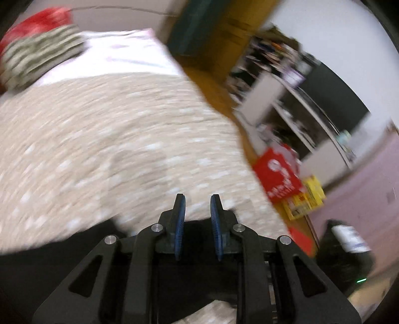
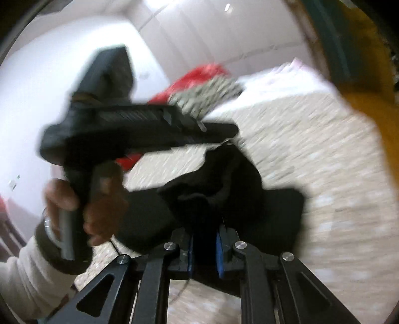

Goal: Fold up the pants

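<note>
**Pants bunched in right jaws, left jaws free above the near edge**

The black fabric pants (image 2: 224, 179) lie partly on the beige white-speckled bedspread (image 2: 311, 139), partly lifted. In the right wrist view a bunched fold of the cloth rises directly ahead of the right gripper (image 2: 205, 245) and runs down between its blue pads; those jaws are pinching the pants. A flatter dark panel spreads to either side of the bunch, so the long axis appears to run roughly left-right across that view. Motion blur keeps waistband and hems from being told apart, so which way the pants point cannot be stated.

In the left wrist view the left gripper (image 1: 197, 203) stands with jaws spread, nothing between the pads. The dark cloth (image 1: 57, 259) sits just under and behind the fingertips, toward the near edge of the bed.

Judgement: the right hand is the nearer and already has hold; the coming move turns on the left jaws dropping down and back onto the cloth edge.

Beyond: a striped green-white folded item (image 1: 40, 57) and a red bundle (image 1: 40, 22) at the far end of the bed.
</note>
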`<state>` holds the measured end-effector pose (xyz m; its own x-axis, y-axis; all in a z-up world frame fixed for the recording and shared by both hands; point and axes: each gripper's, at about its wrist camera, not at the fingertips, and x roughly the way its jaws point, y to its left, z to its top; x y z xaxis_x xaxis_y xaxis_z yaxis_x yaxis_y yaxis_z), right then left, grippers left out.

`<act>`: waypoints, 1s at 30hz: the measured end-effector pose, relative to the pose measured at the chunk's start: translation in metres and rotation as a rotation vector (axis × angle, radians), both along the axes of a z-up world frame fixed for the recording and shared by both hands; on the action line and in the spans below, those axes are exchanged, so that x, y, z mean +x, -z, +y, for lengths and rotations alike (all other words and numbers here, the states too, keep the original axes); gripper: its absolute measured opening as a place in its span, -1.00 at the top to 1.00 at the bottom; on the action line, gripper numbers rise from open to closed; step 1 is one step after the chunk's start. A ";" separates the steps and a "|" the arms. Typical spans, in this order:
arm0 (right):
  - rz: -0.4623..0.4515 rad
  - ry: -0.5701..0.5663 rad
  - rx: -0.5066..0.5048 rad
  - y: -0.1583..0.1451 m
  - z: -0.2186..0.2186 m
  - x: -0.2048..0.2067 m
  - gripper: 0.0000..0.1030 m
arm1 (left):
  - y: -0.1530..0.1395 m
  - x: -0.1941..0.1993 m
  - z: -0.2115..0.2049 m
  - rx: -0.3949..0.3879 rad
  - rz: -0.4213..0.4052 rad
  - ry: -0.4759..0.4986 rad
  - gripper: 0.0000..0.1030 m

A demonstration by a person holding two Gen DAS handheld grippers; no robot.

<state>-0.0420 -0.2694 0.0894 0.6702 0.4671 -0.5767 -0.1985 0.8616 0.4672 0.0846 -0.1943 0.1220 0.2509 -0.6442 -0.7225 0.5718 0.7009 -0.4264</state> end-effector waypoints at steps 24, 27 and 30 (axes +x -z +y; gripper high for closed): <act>0.160 0.166 -0.280 0.029 -0.032 0.032 0.43 | 0.079 -0.073 0.013 0.216 0.051 -0.190 -0.19; 0.166 0.158 -0.323 0.030 -0.029 0.044 0.43 | 0.083 -0.078 0.009 0.243 0.011 -0.205 -0.19; 0.167 0.147 -0.346 0.013 -0.025 0.031 0.43 | 0.084 -0.082 0.009 0.248 -0.011 -0.215 -0.19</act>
